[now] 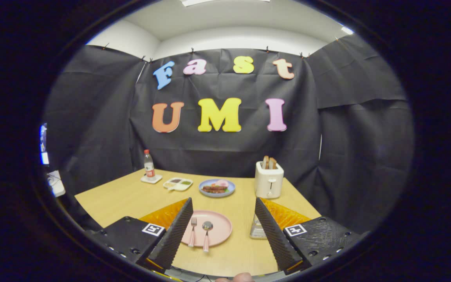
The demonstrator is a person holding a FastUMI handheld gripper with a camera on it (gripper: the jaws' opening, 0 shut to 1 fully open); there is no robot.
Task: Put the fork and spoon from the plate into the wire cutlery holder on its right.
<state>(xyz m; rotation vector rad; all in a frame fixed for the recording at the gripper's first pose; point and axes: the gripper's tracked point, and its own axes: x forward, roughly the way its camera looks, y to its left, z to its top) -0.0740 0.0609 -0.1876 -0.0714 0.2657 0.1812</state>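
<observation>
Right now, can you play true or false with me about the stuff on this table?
1. The fork and spoon lie side by side on the pink plate. True.
2. The claw is squeezing the spoon. False: its fingers are spread wide open, touching nothing.
3. The toaster has toast sticking out of the top. True.
4. The wire cutlery holder already has the fork in it. False: the fork is on the plate.
5. The bottle stands on the blue plate. False: it stands on a small white coaster.
</observation>
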